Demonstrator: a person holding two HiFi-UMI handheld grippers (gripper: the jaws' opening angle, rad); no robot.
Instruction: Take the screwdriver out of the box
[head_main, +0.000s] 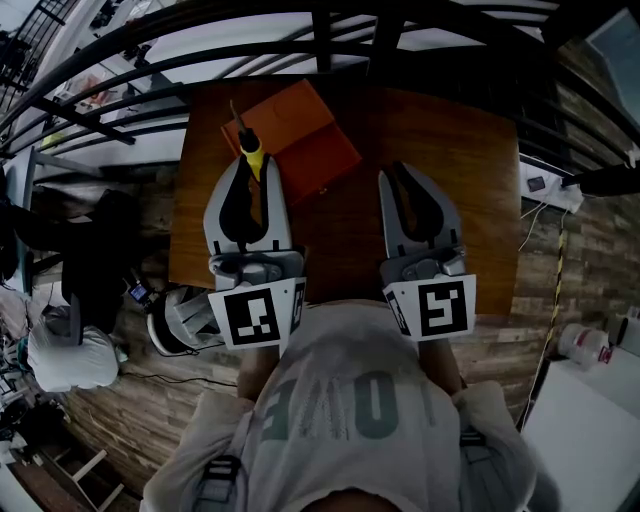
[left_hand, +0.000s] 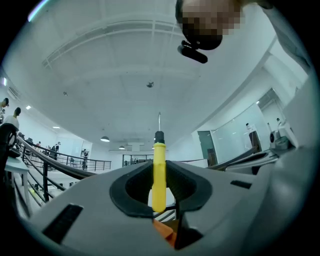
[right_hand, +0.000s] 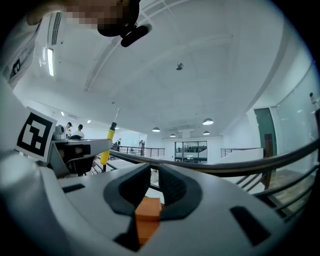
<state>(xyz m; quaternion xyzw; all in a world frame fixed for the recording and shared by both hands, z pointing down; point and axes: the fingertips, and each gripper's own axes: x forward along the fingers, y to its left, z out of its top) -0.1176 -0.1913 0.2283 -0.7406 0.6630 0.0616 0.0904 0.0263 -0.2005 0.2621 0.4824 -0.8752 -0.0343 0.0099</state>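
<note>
A yellow-handled screwdriver (head_main: 250, 152) stands upright between the fingers of my left gripper (head_main: 252, 165), its metal shaft pointing up. In the left gripper view the yellow handle (left_hand: 159, 165) is clamped by the left gripper (left_hand: 159, 175), which is shut on it. The orange box (head_main: 300, 135) lies flat at the far left of the wooden table (head_main: 450, 200), just beyond the left gripper. My right gripper (head_main: 397, 172) hovers over the table's middle, jaws together and empty. The right gripper view shows the right gripper (right_hand: 152, 175) and the screwdriver (right_hand: 106, 145) off to its left.
Black railings (head_main: 330, 50) run past the table's far edge. A white power strip with a cable (head_main: 548, 185) lies on the floor at the right, and a white jug (head_main: 585, 345) stands further right. A helmet-like object (head_main: 180, 320) rests on the floor at the left.
</note>
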